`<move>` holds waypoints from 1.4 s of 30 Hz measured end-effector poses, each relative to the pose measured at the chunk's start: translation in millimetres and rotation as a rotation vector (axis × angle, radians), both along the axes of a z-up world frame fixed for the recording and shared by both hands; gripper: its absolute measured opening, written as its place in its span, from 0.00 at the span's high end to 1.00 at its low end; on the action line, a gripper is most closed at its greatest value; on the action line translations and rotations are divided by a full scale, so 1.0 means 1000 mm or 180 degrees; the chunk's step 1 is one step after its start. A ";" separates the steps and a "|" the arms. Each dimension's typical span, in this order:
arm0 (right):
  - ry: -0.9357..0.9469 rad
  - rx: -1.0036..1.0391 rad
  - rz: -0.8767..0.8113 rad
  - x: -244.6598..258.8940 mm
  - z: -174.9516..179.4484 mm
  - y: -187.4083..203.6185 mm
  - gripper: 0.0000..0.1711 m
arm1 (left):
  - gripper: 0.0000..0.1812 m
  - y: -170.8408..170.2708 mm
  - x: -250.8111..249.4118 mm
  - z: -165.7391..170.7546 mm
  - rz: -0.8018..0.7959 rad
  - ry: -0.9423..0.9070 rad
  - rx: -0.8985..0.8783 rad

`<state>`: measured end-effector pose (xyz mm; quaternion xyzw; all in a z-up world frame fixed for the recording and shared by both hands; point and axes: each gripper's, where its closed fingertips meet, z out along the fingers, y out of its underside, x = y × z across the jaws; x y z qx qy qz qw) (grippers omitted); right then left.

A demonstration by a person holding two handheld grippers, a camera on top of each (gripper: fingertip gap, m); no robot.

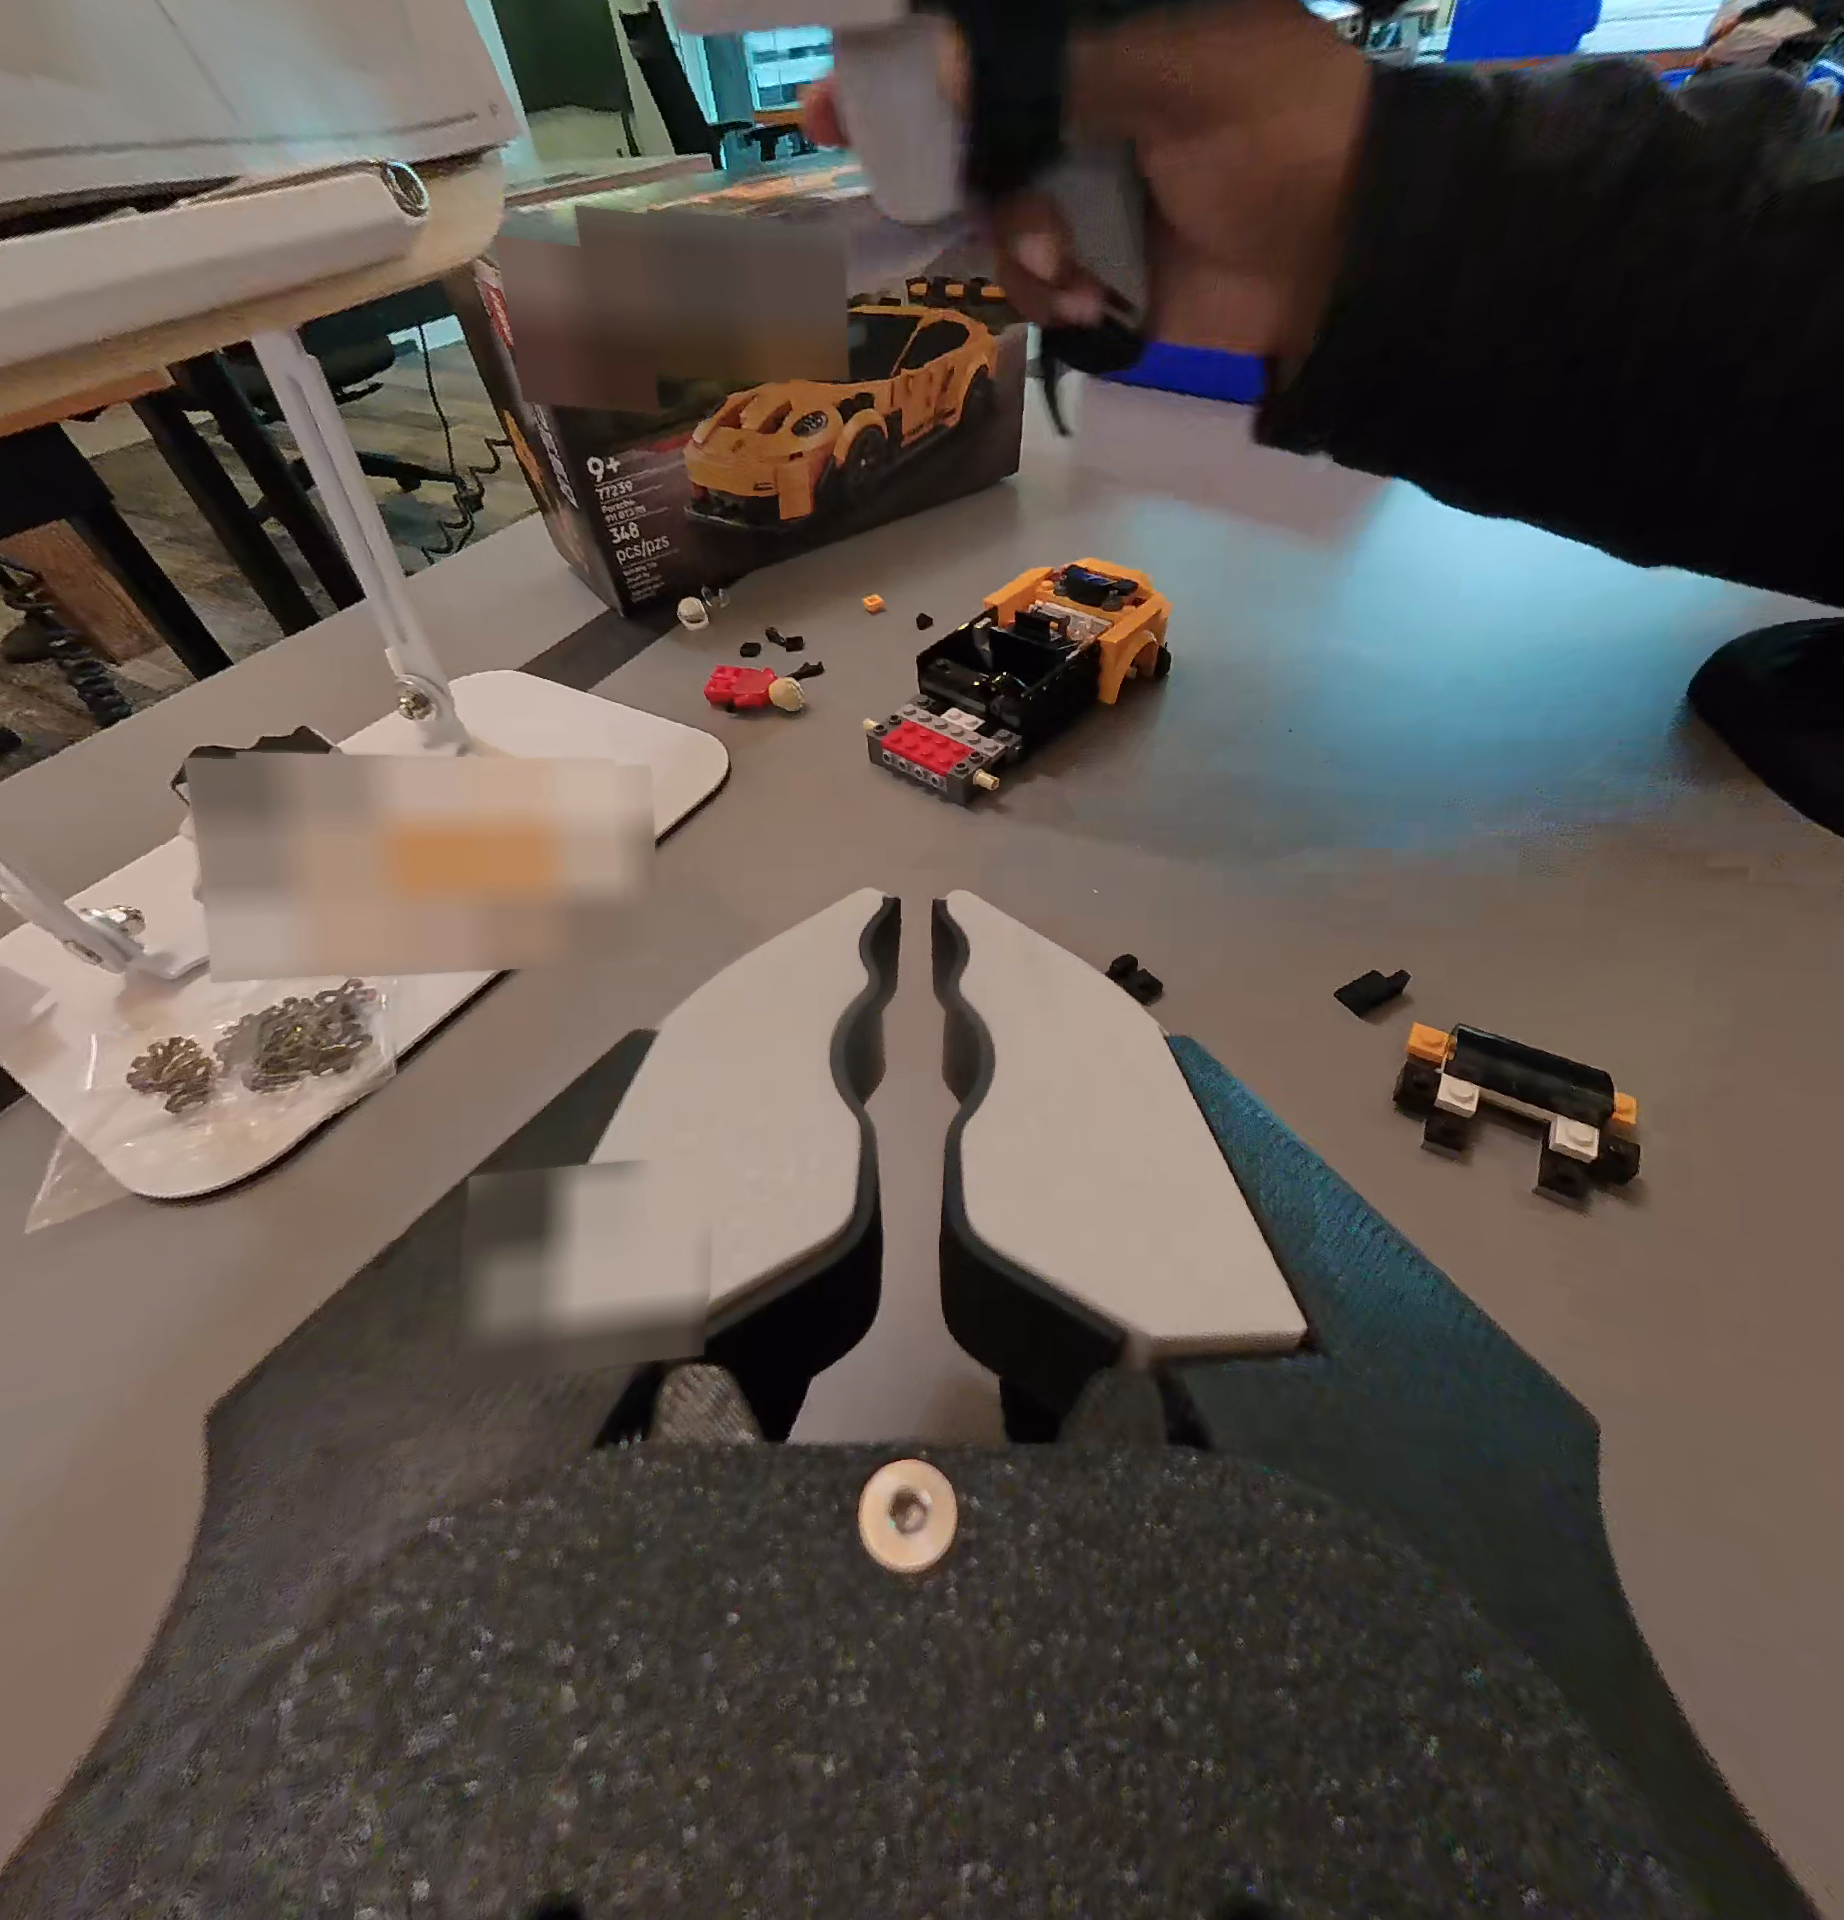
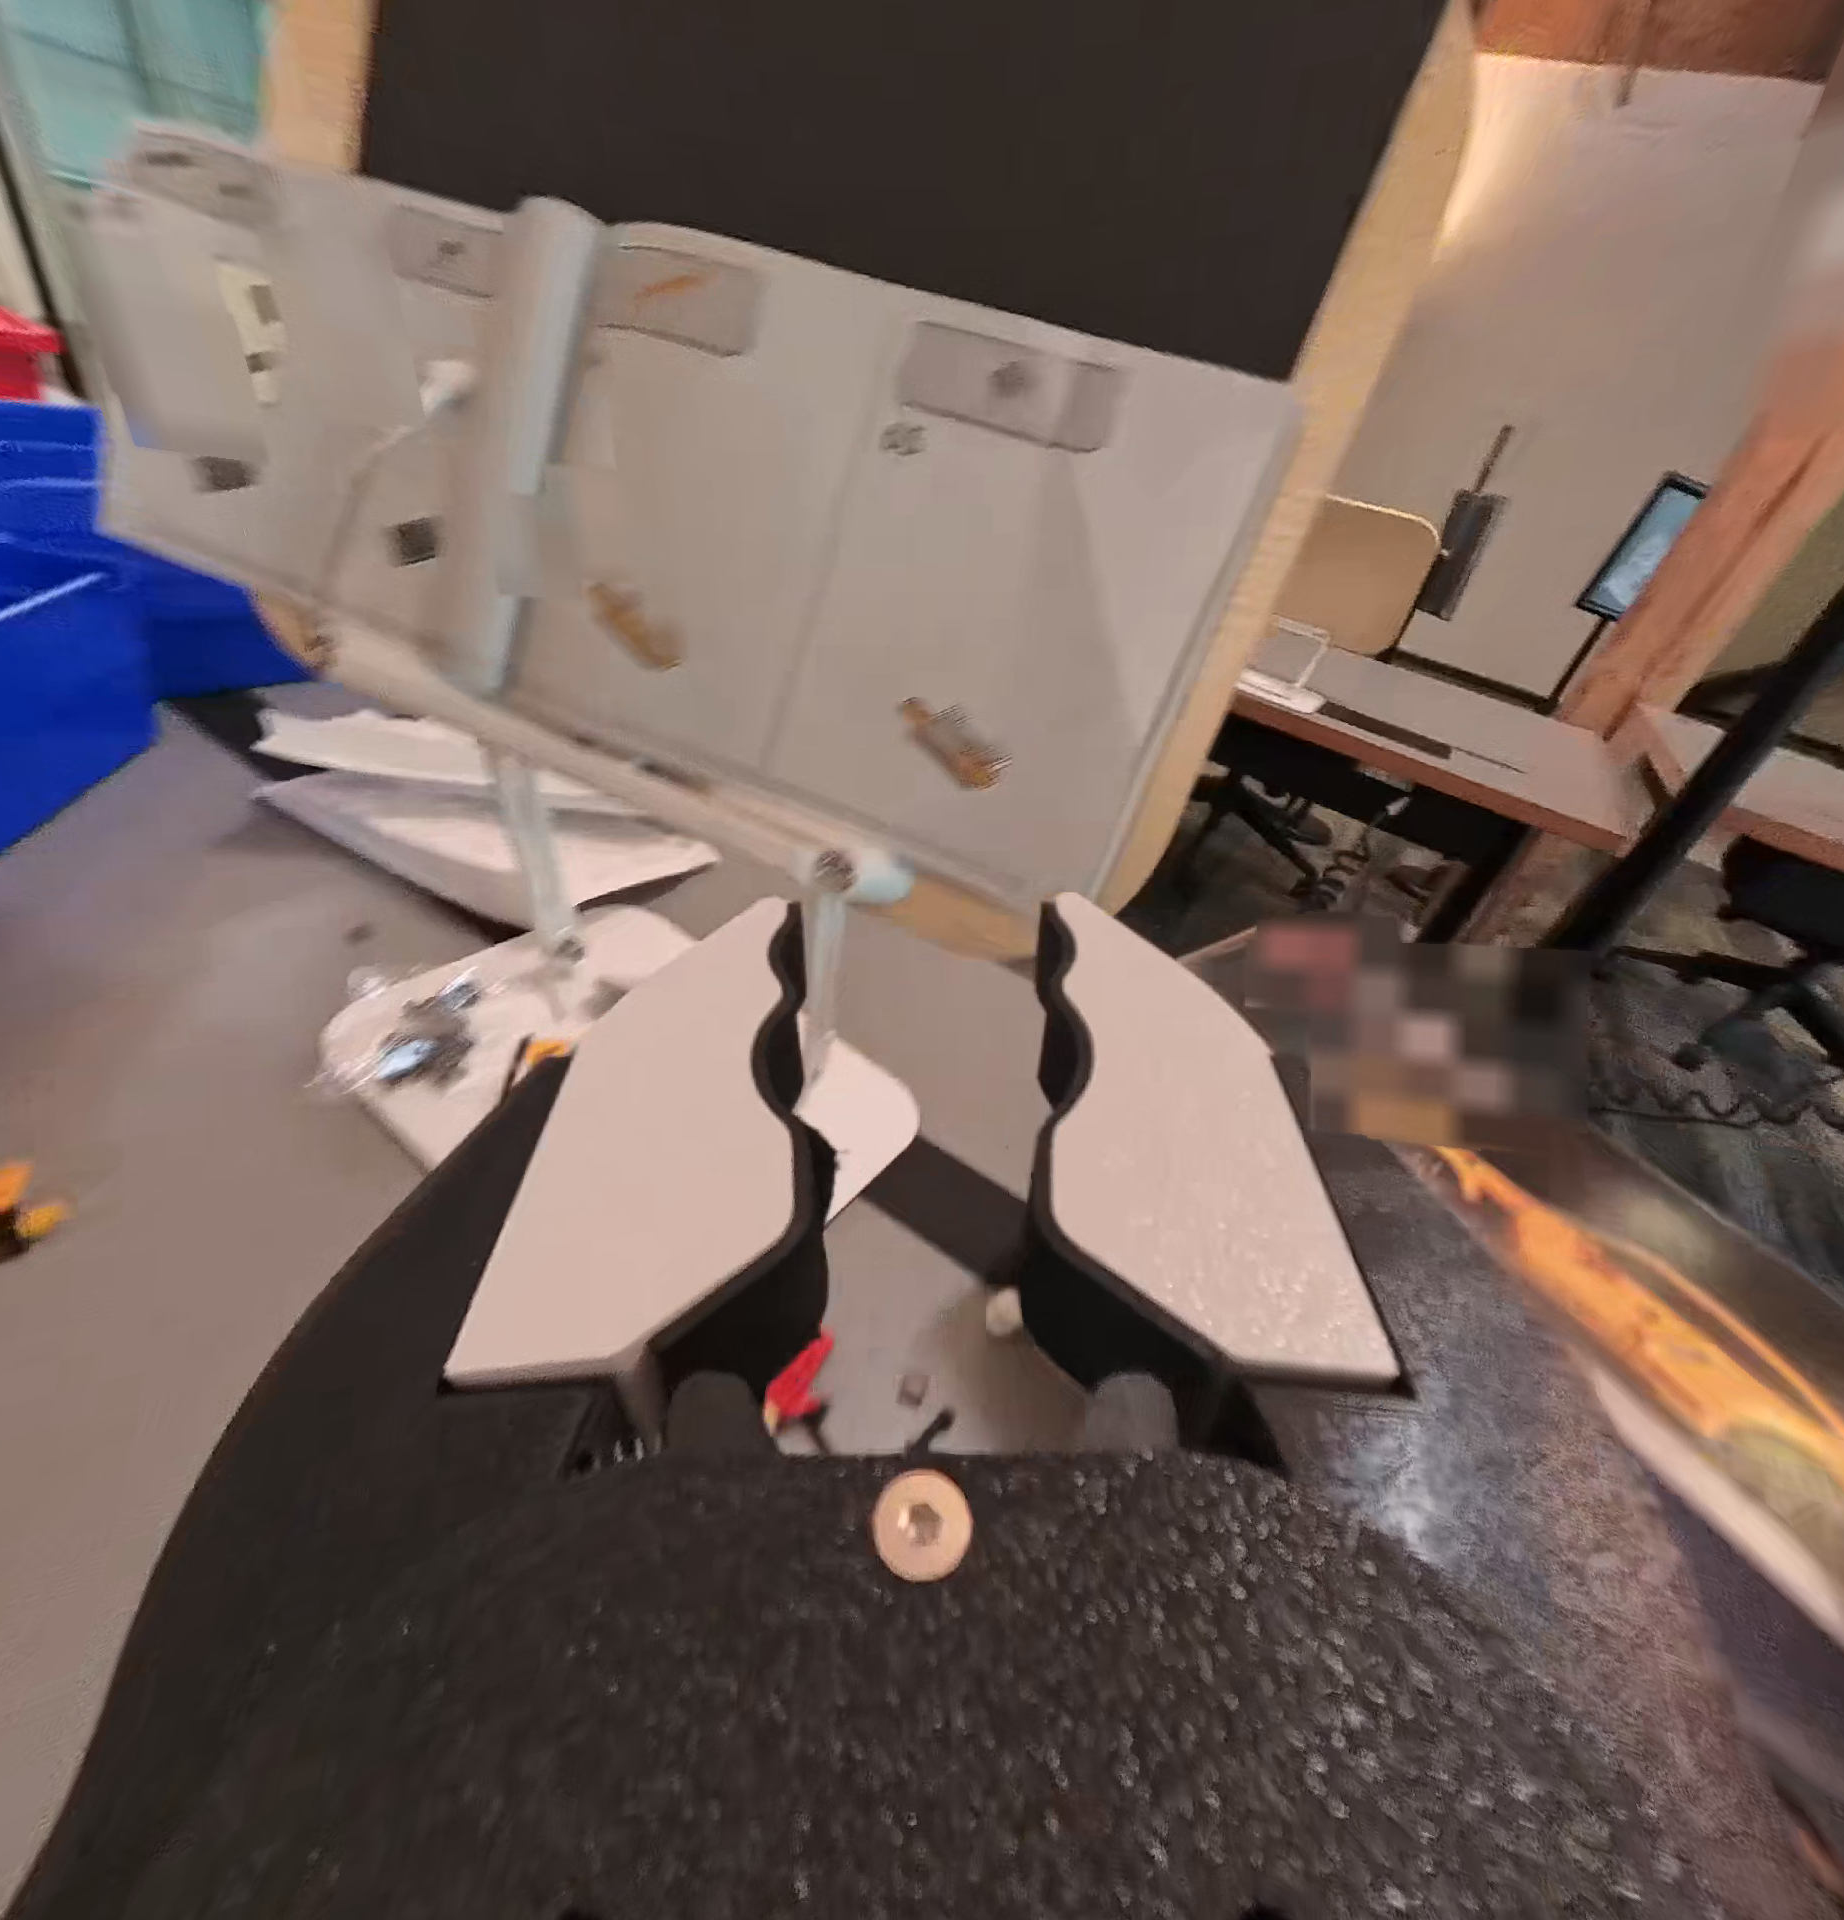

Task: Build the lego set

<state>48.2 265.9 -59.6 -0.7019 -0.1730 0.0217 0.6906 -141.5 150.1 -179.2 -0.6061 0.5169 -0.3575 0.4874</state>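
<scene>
Blocky, studded orange-and-black toy car (image 1: 1032, 675) at twelve o'clock on smooth grey table (image 1: 1313, 790). Left tongs (image 1: 916, 909) low, nearly together, empty. Right tongs (image 2: 916, 914) raised, apart, empty.

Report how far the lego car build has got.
Done: the car body has its black middle and orange rear. In hand: nothing; the left hand-held gripper is nearly shut and empty, the right hand-held gripper open. Left: the bumper piece and loose bits.
</scene>
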 end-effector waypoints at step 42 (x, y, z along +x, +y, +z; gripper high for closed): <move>-0.0644 0.0840 0.1116 -0.127 0.041 -0.016 1.00 | 0.91 0.063 0.008 0.115 0.0338 -0.0796 -0.0156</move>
